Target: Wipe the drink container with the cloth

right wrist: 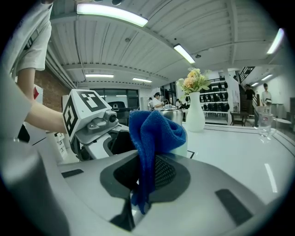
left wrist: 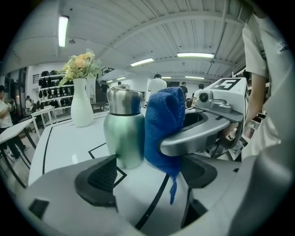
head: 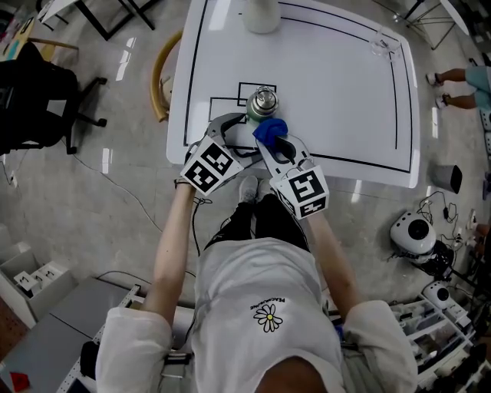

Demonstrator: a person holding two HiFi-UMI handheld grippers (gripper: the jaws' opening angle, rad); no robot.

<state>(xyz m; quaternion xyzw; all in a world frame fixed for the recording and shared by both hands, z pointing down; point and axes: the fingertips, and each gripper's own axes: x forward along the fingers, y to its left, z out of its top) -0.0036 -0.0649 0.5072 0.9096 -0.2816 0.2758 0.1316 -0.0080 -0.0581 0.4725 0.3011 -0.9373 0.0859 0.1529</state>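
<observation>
Item — green metal flask with steel cap [head: 261, 104]: upright on white counter [head: 345, 84], long axis vertical, just ahead of both tongs. The right tongs [right wrist: 147, 173] are clamped on crumpled blue cloth [right wrist: 152, 133], just beside the flask. The left tongs [left wrist: 147, 177] are spread wide, empty — flask near the left jaw.

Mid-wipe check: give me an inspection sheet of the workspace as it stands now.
Surface: white table marked with black lines.
Job's things: green bottle upright near the front edge; blue cloth against its side.
Clutter: vase with flowers at the far edge; glass at the far right corner.
Grippers: right gripper shut on the blue cloth; left gripper open, bottle just ahead of its jaws.
Cables: cable on the floor, left side.
Surroundings: office chair left; white devices on the floor, right.
</observation>
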